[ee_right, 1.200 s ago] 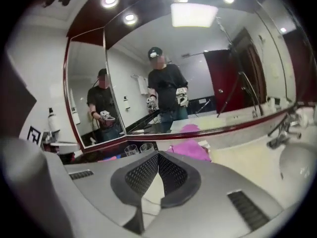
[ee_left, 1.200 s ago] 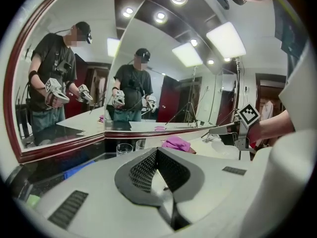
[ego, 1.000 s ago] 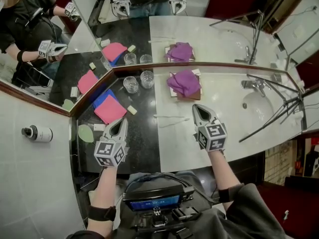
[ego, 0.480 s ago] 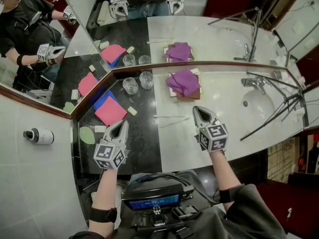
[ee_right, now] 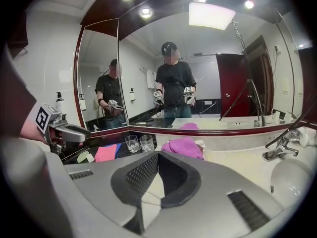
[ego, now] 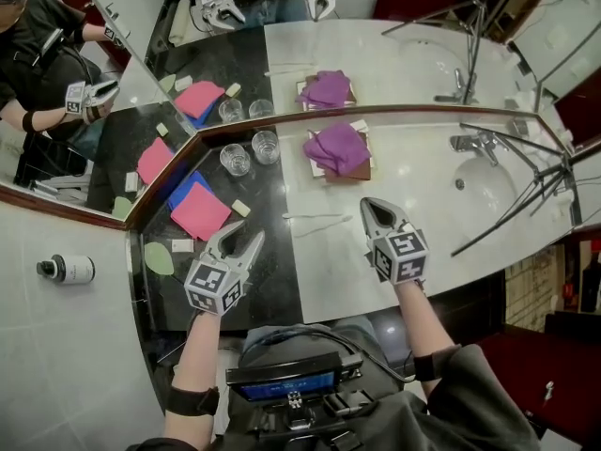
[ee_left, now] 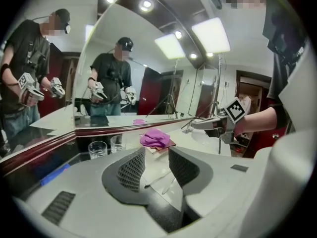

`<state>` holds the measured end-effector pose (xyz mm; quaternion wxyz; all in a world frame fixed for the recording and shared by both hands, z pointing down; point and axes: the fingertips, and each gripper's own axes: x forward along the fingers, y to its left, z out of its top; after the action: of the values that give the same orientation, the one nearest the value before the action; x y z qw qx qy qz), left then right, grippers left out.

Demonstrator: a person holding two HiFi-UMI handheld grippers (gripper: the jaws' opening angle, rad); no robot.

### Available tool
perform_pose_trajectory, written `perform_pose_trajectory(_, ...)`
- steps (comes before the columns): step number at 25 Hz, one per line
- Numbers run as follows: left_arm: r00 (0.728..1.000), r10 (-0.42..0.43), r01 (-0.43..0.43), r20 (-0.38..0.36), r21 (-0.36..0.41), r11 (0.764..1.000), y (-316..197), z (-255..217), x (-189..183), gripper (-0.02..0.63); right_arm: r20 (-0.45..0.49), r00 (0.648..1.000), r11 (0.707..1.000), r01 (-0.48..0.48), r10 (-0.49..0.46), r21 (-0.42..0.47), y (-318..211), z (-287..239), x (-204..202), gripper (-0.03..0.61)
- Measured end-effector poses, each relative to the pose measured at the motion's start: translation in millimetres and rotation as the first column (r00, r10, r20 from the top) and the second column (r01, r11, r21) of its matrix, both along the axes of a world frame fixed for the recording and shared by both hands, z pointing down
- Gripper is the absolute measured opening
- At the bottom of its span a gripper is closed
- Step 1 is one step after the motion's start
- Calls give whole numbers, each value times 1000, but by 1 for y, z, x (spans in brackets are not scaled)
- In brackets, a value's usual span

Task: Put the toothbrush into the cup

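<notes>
A thin white toothbrush (ego: 315, 220) lies flat on the white counter between my two grippers; in the left gripper view the toothbrush (ee_left: 162, 178) shows through the gap between the jaws, further ahead. Two clear glass cups (ego: 235, 159) (ego: 265, 146) stand at the back on the black counter, next to the mirror. My left gripper (ego: 242, 241) hovers over the black counter. Its jaws have just been opening and stand apart with nothing gripped (ee_left: 156, 155). My right gripper (ego: 376, 210) hangs over the white counter right of the toothbrush, shut and empty (ee_right: 157, 156).
A purple cloth (ego: 336, 148) sits on a brown tray behind the toothbrush. A pink cloth (ego: 200, 212) on a blue one, a soap bar (ego: 240, 208) and a green dish (ego: 159, 257) lie left. Faucet (ego: 472, 144), sink (ego: 493, 191) and tripod legs (ego: 526, 205) stand right.
The left gripper's jaws have opened from shut, and it has moved right, toward the white counter. The right gripper has stayed in place.
</notes>
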<state>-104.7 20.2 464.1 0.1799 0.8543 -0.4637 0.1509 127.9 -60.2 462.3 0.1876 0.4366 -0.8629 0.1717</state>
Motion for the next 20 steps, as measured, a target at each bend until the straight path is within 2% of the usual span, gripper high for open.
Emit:
perform_pose_trajectory(4,984,163,-159,71,-63,985,-11,24,41,187,-23,1000,1000,-4,4,-12,-1,8,9,15)
perform_pose_trajectory(6,967,240,-230,89,-102,968,-17,41,62,232,-47,999,1000,-15,14,-16,-1,15,18,15)
perform_pose_trajectory(8,940,323,-307,107,-146,941,-21,56,87,242,-65,998,999,-28,26,-19,-3,23,28,15)
perform_pose_trajectory(13,827,536,-481,167,-284,830,-20,104,145,242,-112,992,998,-60,55,-35,-13,46,52,14)
perform_pose_trajectory(17,726,657,-560,200,-383,735,-10,146,179,242,-117,991,996,-68,62,-49,-18,64,64,15)
perform_pose_trajectory(20,643,726,-596,245,-434,675,-5,170,196,242,-120,990,995,-78,71,-60,-20,77,73,15)
